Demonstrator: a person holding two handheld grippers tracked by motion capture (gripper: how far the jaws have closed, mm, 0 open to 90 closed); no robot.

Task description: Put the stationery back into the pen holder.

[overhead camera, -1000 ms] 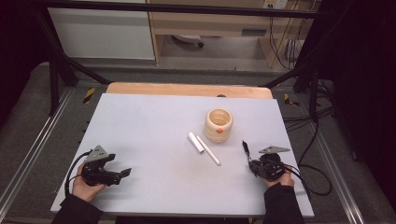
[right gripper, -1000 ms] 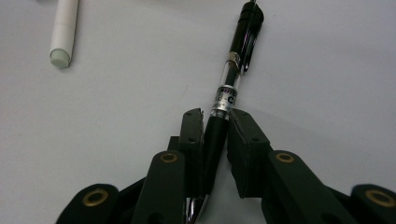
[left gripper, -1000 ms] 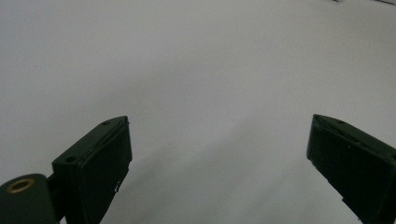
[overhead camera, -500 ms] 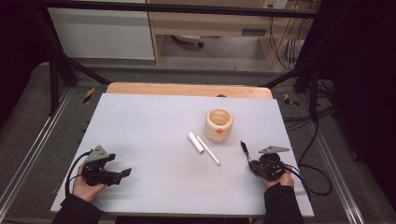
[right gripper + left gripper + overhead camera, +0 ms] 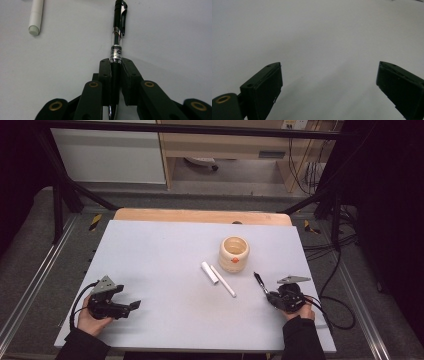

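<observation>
Setting: a pale grey table (image 5: pixel 165 250) on a wooden top, with dark frame rails, cabinets and cables behind it.
Left gripper (image 5: pixel 131 306): low at the near left of the table, jaws spread wide, nothing between them; its own view looks out over bare grey surface. It lies well apart from every item.
White tubes: a short thick tube (image 5: pixel 210 272) and a thin long stick (image 5: pixel 223 281) lie side by side mid-table, both slanting from far-left to near-right. The end of one shows at the upper left of the right gripper view (image 5: pixel 35 18).
Cup (image 5: pixel 234 253): a round wooden cup with an orange dot on its near side, upright, just beyond the tubes.
Pen (image 5: pixel 117 32): black, clear mid-barrel, clip at the far end. It is clamped in the right gripper and juts forward past the fingertips.
Right gripper (image 5: pixel 270 296): near right of the table, jaws drawn narrow around the pen's lower barrel.
Key relation: the pen's long axis runs in line with the gripper, pointing away from the person and slightly left; the cup lies ahead and to the left. The right hand is much the nearer one, so a drop into the cup looks likely to be its job.
Writing: a white band on the barrel carries print; only "-C" can be made out, the rest is too blurred.
</observation>
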